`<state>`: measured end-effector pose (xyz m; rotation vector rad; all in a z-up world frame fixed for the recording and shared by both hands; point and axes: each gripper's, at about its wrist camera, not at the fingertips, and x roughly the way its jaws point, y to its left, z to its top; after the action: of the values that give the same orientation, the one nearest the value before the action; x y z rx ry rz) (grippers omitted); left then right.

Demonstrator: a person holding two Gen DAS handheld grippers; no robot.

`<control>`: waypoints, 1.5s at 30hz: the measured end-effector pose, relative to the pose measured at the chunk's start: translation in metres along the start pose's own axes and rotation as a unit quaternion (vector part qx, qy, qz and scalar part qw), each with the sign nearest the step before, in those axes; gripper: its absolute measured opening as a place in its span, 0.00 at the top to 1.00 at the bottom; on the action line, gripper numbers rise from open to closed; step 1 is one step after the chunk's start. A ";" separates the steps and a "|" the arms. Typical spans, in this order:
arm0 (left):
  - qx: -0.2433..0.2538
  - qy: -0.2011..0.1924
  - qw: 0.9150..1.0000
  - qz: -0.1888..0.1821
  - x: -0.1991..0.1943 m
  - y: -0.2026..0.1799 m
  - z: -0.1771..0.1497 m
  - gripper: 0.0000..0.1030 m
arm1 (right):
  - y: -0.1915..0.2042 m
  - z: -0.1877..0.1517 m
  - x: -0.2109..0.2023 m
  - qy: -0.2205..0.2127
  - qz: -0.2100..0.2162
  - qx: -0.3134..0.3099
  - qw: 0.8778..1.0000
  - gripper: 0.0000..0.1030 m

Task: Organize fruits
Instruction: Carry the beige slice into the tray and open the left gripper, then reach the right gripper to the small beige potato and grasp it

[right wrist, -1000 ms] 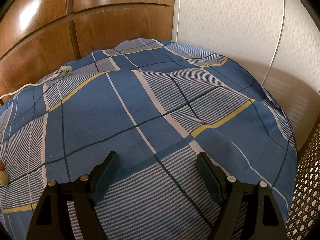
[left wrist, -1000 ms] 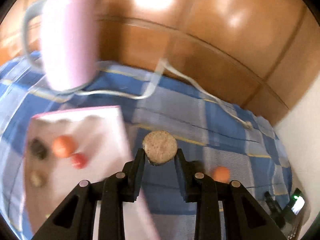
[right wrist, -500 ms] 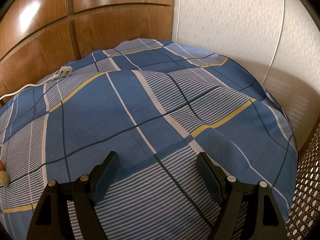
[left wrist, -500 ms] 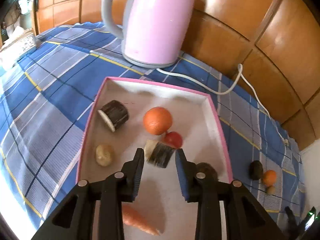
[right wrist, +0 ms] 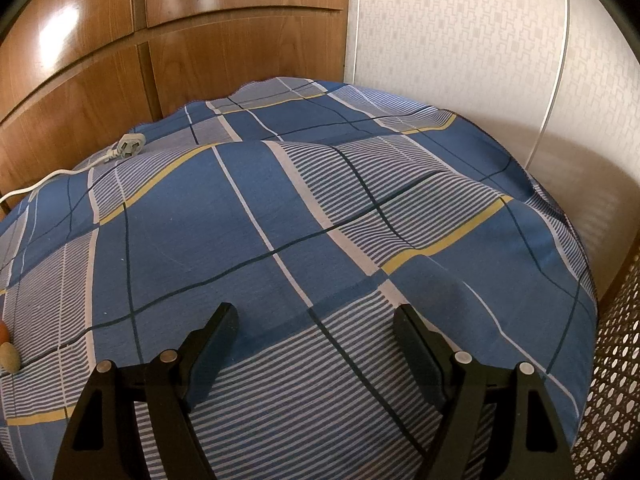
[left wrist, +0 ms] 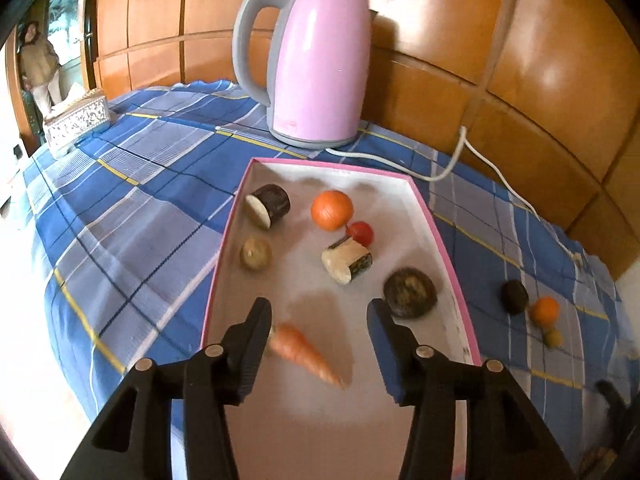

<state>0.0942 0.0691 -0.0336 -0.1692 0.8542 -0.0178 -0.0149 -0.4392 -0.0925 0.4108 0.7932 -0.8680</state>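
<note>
Three fruits (left wrist: 532,308) remain right of left hand-held gripper (left wrist: 319,308); jaws just opened, empty, log-slice piece (left wrist: 347,260) released ahead in tray (left wrist: 440,236). Right hand-held gripper (right wrist: 316,318) wide, empty.

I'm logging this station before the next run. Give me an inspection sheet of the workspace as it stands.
Surface: blue plaid tablecloth.
Job's things: pink-rimmed tray holds seven pieces, including orange and carrot; three pieces lie outside it.
Clutter: pink kettle, patterned box.
Grippers: left gripper open over the tray, jaws just opened, nothing gripped; right gripper open, empty.
Cables: white cord, its plug on the cloth.
Surroundings: wood panelling, person standing.
</note>
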 end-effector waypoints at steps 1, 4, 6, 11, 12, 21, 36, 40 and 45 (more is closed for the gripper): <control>0.003 -0.001 1.000 -0.001 -0.003 -0.001 -0.005 0.49 | 0.000 0.000 0.000 0.000 0.000 0.000 1.000 0.21; 0.009 -0.003 1.000 -0.002 -0.013 -0.003 -0.020 0.48 | 0.000 0.000 0.000 0.000 0.000 0.000 1.000 0.21; 0.006 -0.002 1.000 0.001 -0.017 -0.002 -0.030 0.42 | 0.000 0.000 0.000 0.000 0.000 0.000 1.000 0.21; -0.008 0.003 1.000 0.013 -0.025 0.008 -0.056 0.39 | 0.000 0.000 0.000 0.000 0.000 0.000 1.000 0.21; -0.011 0.006 1.000 0.014 -0.024 0.010 -0.059 0.39 | -0.001 0.000 0.000 0.000 0.000 0.000 1.000 0.21; -0.019 -0.004 1.000 0.019 -0.031 0.018 -0.070 0.34 | 0.004 0.002 -0.003 0.010 0.011 -0.010 1.000 0.26; -0.029 -0.042 0.999 0.010 -0.052 0.030 -0.074 0.33 | 0.151 -0.018 -0.071 0.044 0.302 -0.226 0.925 0.44; -0.054 -0.054 0.997 0.024 -0.057 0.044 -0.074 0.25 | 0.192 -0.028 -0.061 0.064 0.284 -0.263 0.920 0.45; -0.091 -0.021 0.995 0.037 -0.043 0.062 -0.078 0.25 | 0.210 -0.043 -0.049 0.062 0.253 -0.301 0.917 0.72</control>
<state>0.0040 0.1225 -0.0608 -0.3083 0.8193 0.1326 0.1156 -0.2624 -0.0814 0.1054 0.9671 -0.0911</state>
